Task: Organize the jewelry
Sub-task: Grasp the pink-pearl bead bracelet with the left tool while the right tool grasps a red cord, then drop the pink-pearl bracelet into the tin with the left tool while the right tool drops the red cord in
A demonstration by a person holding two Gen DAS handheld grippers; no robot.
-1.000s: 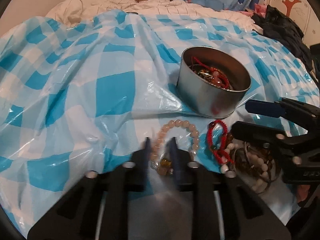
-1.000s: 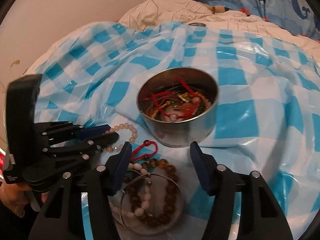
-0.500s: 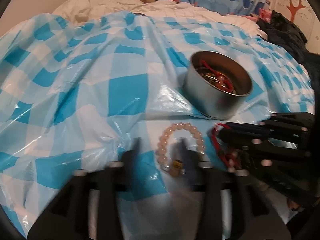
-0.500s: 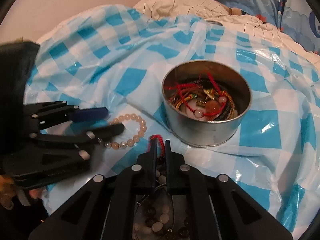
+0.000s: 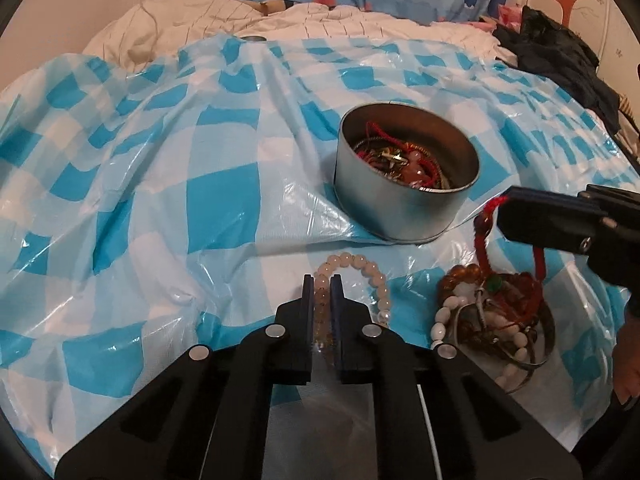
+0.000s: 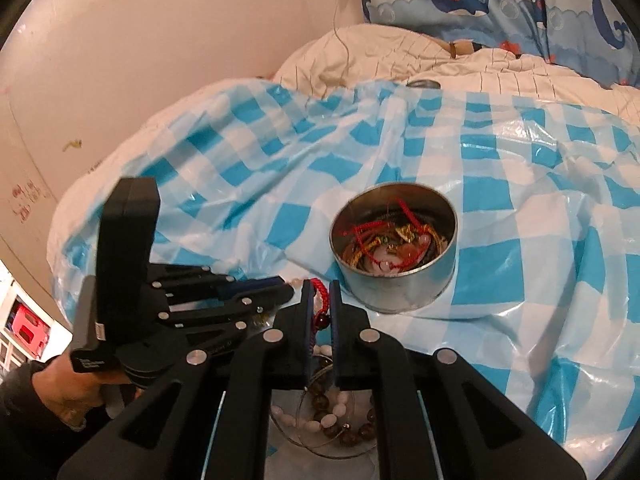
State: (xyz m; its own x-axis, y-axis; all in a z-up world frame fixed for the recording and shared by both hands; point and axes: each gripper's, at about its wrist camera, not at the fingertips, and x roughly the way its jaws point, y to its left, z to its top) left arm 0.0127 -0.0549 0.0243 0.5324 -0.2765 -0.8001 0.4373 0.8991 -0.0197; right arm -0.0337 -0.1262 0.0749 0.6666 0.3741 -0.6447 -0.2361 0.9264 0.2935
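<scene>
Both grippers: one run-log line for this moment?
left gripper: shut on pale bead bracelet | right gripper: shut on red cord bracelet | tin: part filled

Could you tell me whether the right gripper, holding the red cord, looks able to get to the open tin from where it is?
Probably yes: the right gripper is shut on the red cord bracelet, the tin stands close ahead, nothing between.

Sheet (image 5: 224,196) checked sky-blue and white; tin (image 5: 404,216) plain silver; cord (image 5: 486,236) red; bracelet (image 5: 360,276) pale peach beads; pillow (image 6: 500,4) blue with dark-blue whales; grippers black.
</scene>
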